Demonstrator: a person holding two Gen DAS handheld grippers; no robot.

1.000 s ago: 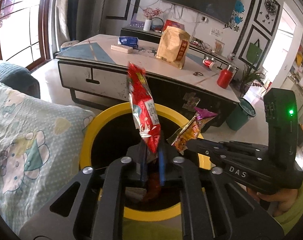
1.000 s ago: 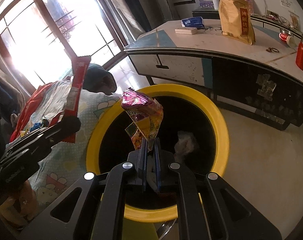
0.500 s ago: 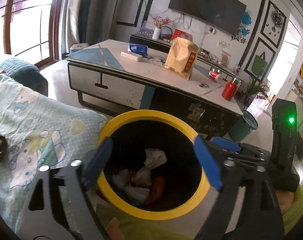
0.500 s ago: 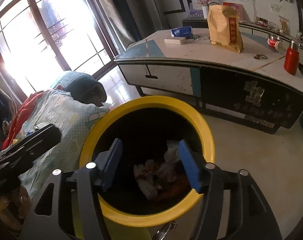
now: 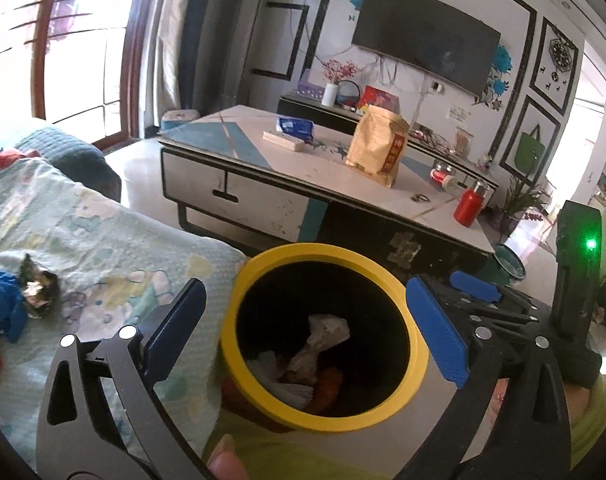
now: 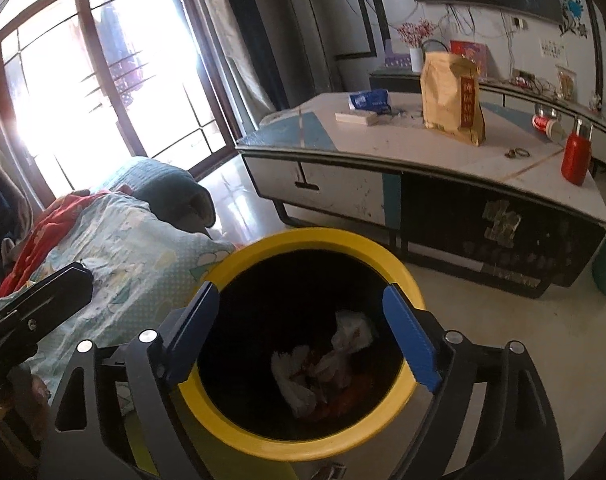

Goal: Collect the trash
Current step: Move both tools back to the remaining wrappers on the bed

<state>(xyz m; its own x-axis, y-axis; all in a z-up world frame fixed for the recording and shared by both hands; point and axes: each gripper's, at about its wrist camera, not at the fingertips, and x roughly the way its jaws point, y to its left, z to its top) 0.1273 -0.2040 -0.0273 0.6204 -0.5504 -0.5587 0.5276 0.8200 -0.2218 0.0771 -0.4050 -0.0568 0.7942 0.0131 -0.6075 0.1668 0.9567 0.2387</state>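
Both grippers hang over the round yellow-rimmed black bin (image 5: 417, 344), pointing down into its mouth.

Left gripper (image 5: 311, 332): jaws wide, just been opening, nothing between the blue pads. Bin rim shows between the fingers in the left wrist view.

Right gripper (image 6: 303, 334): jaws wide, also just been opening, nothing held. Its blue pads frame the bin's dark inside. In the left wrist view the same tool sits at the right edge, green light lit on its black body.

Trash in the bin: crumpled white paper (image 6: 345, 336) on top, red-orange wrapper (image 5: 329, 388) beneath it, low against the near wall.

Left of the bin, touching it or just beside: pale blue cartoon-print quilt (image 5: 103, 236). On the quilt, far left, a crumpled dark foil wrapper (image 5: 39, 286) lies next to a blue cloth scrap (image 5: 7, 308).

Beyond the bin: low white-and-blue coffee table (image 6: 383, 140). On it a tall tan paper bag with red label (image 6: 451, 98), upright; a red flask (image 6: 575, 156), upright near the right end; a flat white box (image 6: 357, 118) and a blue packet (image 6: 369, 100) just behind it.

Dark wall television (image 5: 425, 56) on the far wall.

A fingertip (image 5: 225, 458) shows at the bottom edge of the left view.
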